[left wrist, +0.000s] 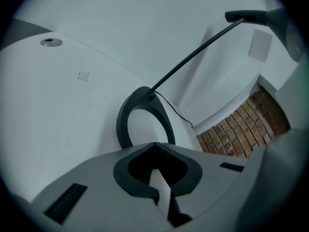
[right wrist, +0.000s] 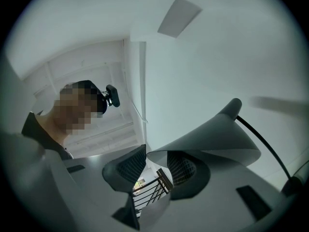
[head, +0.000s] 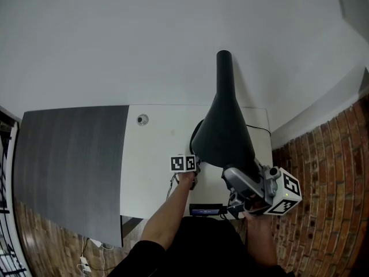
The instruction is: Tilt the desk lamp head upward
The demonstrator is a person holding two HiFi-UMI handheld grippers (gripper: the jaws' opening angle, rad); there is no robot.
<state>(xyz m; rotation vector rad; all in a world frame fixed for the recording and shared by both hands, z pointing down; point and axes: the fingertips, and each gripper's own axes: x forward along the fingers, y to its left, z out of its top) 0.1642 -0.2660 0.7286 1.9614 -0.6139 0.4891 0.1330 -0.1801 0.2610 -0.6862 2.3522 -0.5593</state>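
Note:
The black desk lamp's cone-shaped head (head: 223,126) rises over the white desk (head: 155,154), narrow end pointing away from me. My right gripper (head: 232,175) is shut on the head's wide lower rim; the thin rim (right wrist: 203,139) sits between the pads (right wrist: 129,166), one jaw inside the cone and one outside. My left gripper (head: 193,167) is shut with nothing in it, low over the desk just in front of the lamp's ring-shaped base (left wrist: 145,112). From that base the thin arm (left wrist: 193,62) slants up to the head (left wrist: 270,16).
A dark grey panel (head: 69,154) adjoins the desk's left side. A round grommet (head: 142,119) is set in the desk top, and the lamp's cable (head: 259,130) runs off to the right. A small dark device (head: 206,210) lies at the front edge. Brick surface (head: 323,201) on the right.

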